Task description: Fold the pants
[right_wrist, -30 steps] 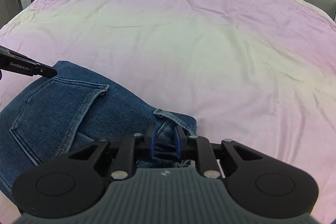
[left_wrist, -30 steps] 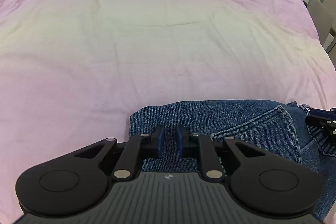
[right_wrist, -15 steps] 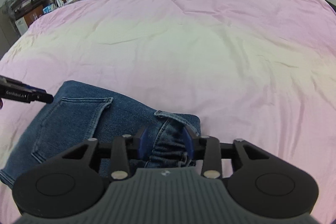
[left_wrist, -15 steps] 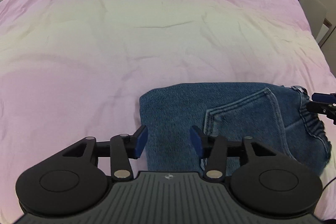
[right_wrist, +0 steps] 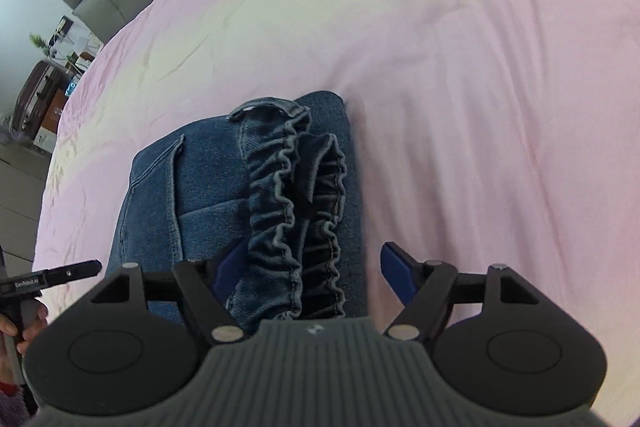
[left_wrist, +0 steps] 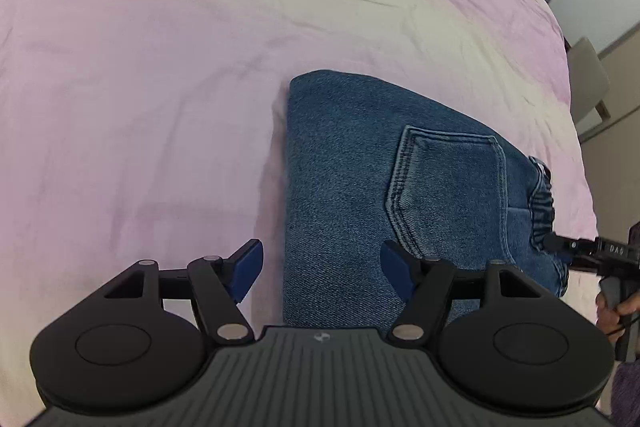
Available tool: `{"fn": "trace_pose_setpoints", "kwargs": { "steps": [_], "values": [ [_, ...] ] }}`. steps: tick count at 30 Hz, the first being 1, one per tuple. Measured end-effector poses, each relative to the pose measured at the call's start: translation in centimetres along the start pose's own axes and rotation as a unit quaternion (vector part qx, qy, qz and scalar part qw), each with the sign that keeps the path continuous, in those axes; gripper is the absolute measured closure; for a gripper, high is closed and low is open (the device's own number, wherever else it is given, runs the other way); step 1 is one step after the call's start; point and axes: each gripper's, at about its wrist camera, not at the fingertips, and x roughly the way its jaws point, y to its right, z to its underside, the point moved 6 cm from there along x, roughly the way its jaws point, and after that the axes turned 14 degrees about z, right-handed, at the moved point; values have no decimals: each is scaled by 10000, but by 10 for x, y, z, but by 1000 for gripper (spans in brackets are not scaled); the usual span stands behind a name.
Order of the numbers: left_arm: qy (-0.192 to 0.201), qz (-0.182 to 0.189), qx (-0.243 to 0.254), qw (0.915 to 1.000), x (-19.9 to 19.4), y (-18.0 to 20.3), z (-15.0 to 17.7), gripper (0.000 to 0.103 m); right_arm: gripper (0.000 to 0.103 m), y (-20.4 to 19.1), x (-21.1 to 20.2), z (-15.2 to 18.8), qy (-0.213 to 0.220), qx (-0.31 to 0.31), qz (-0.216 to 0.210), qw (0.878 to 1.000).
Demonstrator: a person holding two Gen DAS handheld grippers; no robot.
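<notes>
We see the folded jeans (left_wrist: 360, 195) lying flat on the pink bed sheet (left_wrist: 140, 87), back pocket up. Our left gripper (left_wrist: 321, 269) has its fingers spreading wide over the jeans' folded edge, gripping nothing. Our right gripper (right_wrist: 308, 273) is also opening, the gathered waistband (right_wrist: 296, 211) lying loose between its fingers without being pinched.

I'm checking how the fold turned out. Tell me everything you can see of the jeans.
The jeans are blue denim, folded into a compact rectangular stack lying flat on the pink bedspread. A stitched back pocket faces up, and the gathered elastic waistband runs along one end. Both grippers' jaws are opening: the left gripper straddles one edge, the right gripper spans the waistband, pads apparently off the cloth.
</notes>
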Motion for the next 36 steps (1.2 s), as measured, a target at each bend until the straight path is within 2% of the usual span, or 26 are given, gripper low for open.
{"fn": "trace_pose_setpoints", "kwargs": {
  "steps": [3,6,14,17,19,23,28,31,36],
  "values": [
    [14,47,-172,9998,11,-11,2,24,34,4,17,2,-180,236,-274,9992],
    [55,108,-288,9995,20,-18,2,20,34,6,28,5,-314,315,-499,9978],
    [75,111,-87,9999,32,-18,1,24,35,5,47,4,-347,237,-766,9962],
    [77,165,-90,9998,33,-16,0,34,39,5,46,4,-301,260,-785,9961],
    [66,274,-114,9995,32,-13,0,50,41,5,43,5,-239,236,-744,9967],
    [82,163,-53,9998,31,-7,0,55,46,-1,32,8,-122,96,-536,9984],
    [185,12,139,9997,19,4,0,74,54,-19,13,9,60,-16,-160,9999],
    [211,58,127,9997,5,13,-2,82,58,-31,-5,10,255,-55,-26,9997],
    [338,3,304,9990,-33,24,0,83,62,-56,-45,17,448,-139,14,9989]
  ]
}}
